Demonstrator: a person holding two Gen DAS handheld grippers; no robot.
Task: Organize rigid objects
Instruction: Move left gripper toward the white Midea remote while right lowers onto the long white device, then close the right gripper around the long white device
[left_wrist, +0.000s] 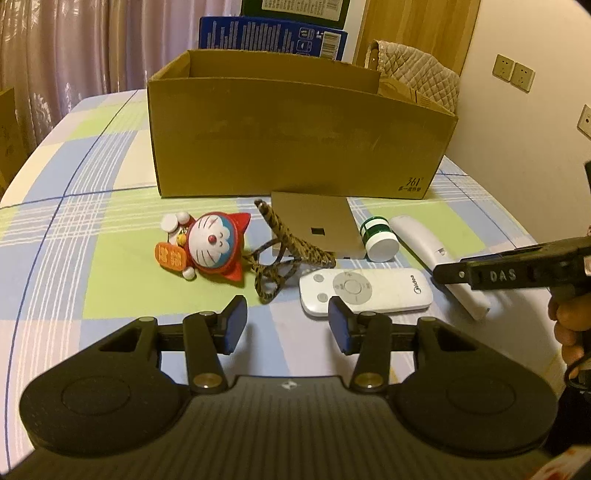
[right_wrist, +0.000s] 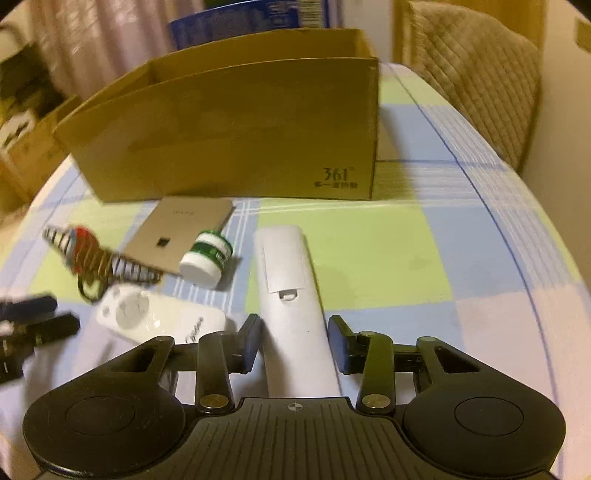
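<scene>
A cardboard box (left_wrist: 295, 136) stands open at the back of the table; it also shows in the right wrist view (right_wrist: 229, 136). In front lie a Doraemon figure (left_wrist: 210, 247), a braided cord (left_wrist: 291, 243), a flat tan box (left_wrist: 317, 225), a green-white jar (left_wrist: 378, 240), a white oval remote (left_wrist: 365, 291) and a long silver remote (right_wrist: 291, 295). My left gripper (left_wrist: 288, 317) is open and empty, just short of the oval remote. My right gripper (right_wrist: 295, 339) is open, its pads on either side of the silver remote, which lies face down.
A checked cloth (left_wrist: 110, 229) covers the table. Blue and dark boxes (left_wrist: 273, 33) stand behind the cardboard box. A quilted chair back (right_wrist: 472, 74) is at the far right. My right gripper shows at the right edge of the left wrist view (left_wrist: 509, 273).
</scene>
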